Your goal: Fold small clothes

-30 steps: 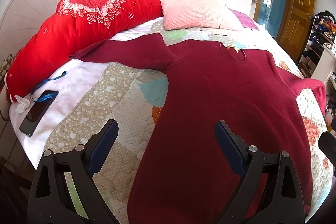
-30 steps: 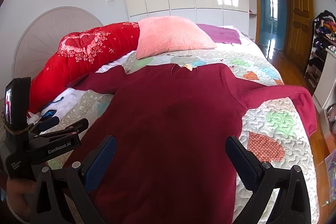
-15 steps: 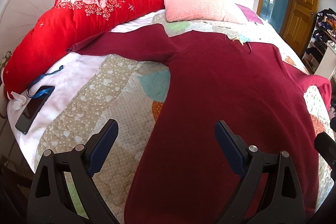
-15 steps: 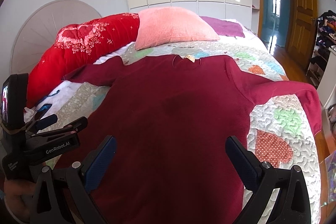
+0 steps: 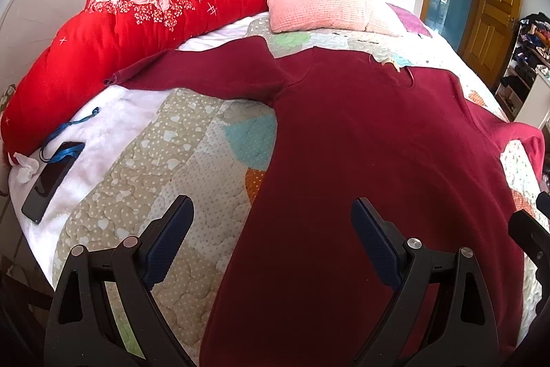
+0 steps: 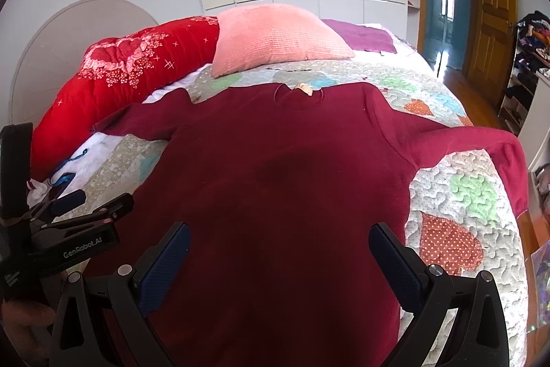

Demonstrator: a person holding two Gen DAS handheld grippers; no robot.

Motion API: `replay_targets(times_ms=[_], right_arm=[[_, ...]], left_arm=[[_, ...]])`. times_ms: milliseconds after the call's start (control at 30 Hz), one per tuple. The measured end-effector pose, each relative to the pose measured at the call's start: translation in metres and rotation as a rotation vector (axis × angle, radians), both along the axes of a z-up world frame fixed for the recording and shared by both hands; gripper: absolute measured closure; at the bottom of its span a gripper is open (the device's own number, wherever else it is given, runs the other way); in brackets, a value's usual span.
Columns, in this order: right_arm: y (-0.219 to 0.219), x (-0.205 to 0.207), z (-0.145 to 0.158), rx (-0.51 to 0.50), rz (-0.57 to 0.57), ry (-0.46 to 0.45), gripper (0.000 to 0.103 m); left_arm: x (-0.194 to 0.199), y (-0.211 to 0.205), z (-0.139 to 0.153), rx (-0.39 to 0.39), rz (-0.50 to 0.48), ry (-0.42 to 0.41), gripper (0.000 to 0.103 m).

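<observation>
While your left gripper (image 5: 271, 229) hovers with its jaws spread wide and empty over the left side edge of the maroon sweater (image 5: 361, 160), your right gripper (image 6: 280, 257) hangs equally wide and empty above the garment's middle. You see the sweater lying flat on the patchwork quilt (image 5: 144, 181), sleeves spread, collar toward the pink pillow (image 6: 275, 40); a phone (image 5: 51, 177) lies near the red bolster (image 5: 137, 23).

Maroon sweater (image 5: 361, 160) flat on quilt (image 5: 154, 167); left gripper (image 5: 271, 229) fingers (image 5: 168, 243) spread, above hem.
</observation>
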State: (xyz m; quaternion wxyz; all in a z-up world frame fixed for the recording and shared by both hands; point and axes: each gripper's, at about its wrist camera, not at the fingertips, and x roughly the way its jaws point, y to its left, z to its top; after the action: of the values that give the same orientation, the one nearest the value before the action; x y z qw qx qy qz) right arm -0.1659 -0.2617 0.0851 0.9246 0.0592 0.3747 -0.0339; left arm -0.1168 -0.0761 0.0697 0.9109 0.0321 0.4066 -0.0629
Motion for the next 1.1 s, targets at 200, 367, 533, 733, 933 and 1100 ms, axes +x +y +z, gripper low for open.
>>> replay_targets(times_ms=[200,367,533,733,933,1100], right_arm=[[-0.001,0.005,-0.002,0.016,-0.007,0.005,0.0],[0.003,0.009,-0.002,0.011,0.001,0.002,0.0],[0.008,0.015,-0.004,0.007,0.013,0.009,0.0],[0.013,0.022,-0.01,-0.004,0.02,0.021,0.0],[0.014,0.03,-0.016,0.004,0.02,0.039,0.0],[0.017,0.038,-0.02,0.008,0.028,0.048,0.0]], left_arm=[[0.004,0.002,-0.002,-0.01,0.008,0.007,0.01],[0.006,0.003,-0.005,-0.007,0.01,0.013,0.01],[0.009,0.005,-0.007,-0.012,0.015,0.019,0.01],[0.013,0.008,-0.011,-0.013,0.021,0.029,0.01],[0.019,0.011,-0.014,-0.018,0.03,0.039,0.01],[0.026,0.017,-0.016,-0.026,0.037,0.045,0.01]])
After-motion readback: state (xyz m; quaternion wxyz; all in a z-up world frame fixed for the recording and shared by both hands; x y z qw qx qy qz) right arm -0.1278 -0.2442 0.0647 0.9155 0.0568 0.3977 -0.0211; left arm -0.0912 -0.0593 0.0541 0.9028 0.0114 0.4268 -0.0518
